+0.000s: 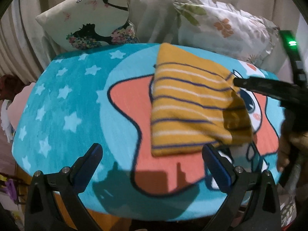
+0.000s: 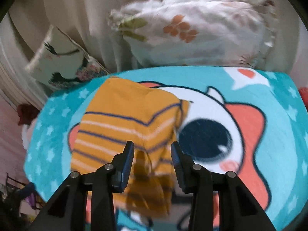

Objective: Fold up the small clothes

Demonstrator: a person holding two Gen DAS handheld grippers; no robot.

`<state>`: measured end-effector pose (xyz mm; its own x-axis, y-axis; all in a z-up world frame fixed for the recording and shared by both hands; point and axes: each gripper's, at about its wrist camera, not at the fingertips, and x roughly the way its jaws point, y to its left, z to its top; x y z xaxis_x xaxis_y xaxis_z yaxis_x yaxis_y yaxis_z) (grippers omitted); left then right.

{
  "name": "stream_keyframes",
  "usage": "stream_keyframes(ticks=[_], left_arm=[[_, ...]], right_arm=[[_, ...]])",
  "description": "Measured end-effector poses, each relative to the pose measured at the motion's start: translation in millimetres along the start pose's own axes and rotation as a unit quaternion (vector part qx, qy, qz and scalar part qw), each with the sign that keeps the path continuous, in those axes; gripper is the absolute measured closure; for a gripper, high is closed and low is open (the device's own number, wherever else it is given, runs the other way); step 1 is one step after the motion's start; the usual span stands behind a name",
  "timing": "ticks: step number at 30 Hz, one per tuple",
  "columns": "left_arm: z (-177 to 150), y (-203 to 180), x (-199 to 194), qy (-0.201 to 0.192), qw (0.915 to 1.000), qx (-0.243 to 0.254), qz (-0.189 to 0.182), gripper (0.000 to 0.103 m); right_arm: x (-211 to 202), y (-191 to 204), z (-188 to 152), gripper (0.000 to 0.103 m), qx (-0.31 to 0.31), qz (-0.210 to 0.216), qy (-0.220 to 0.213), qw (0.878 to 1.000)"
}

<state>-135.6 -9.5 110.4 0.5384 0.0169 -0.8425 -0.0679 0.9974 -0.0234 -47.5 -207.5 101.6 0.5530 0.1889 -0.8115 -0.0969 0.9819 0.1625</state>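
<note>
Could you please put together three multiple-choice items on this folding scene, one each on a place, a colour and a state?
1. Where does the striped garment lie?
A. On the cartoon blanket
B. On the silhouette cushion
C. On the floor

2. What is the garment's main colour?
A. Pink
B. Mustard yellow
C. Green

3. How does the left hand-held gripper stand?
A. Shut on the garment
B. Shut on the blanket
C. Open, holding nothing

Answers: 1 A, it rests on the blue starred blanket; 2 B, mustard with navy and white stripes; 3 C, its fingers are spread wide short of the cloth, while the right hand-held gripper has the garment's edge between its fingers.
</note>
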Motion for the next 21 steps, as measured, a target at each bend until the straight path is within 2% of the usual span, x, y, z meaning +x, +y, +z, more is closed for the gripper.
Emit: stream_keyframes(ticks=[4,6,9,11,13,16,17,19,21], left_arm=[[17,21,21,0.012,0.9999,-0.009,-0.004,0.0],[22,30,30,0.015,0.9998,-0.015,0.0,0.0],[33,46,45,0.023,0.9993,-0.028,0.009,0.0],[40,59,55,0.032,0.9985,-0.044,0.005,0.0],[46,72,64,0.038,0.9975,-0.059,-0.002,0.0],[52,86,70,0.037,0.9968,-0.071,-0.003,0.0],[54,90,71,0.033,0.9968,-0.073,0.0,0.0],[57,95,72,0.028,0.9971,-0.071,0.006,0.0],[59,99,73,0.023,0.9973,-0.069,0.012,0.001]], right_arm=[[60,8,22,0.058,-0.02,-0.062,0.044,0.997],[79,9,32,0.046,-0.031,-0.078,0.053,0.995],[79,12,47,0.043,-0.04,-0.096,0.056,0.993],[65,22,56,0.043,-0.049,-0.118,0.039,0.991],[47,42,60,0.043,-0.059,-0.101,0.018,0.993],[32,73,50,0.044,-0.055,-0.026,0.017,0.998],[33,85,43,0.047,-0.061,-0.001,0.025,0.998],[42,105,28,0.05,-0.077,0.017,0.045,0.996],[59,119,14,0.05,-0.096,0.01,0.07,0.993]])
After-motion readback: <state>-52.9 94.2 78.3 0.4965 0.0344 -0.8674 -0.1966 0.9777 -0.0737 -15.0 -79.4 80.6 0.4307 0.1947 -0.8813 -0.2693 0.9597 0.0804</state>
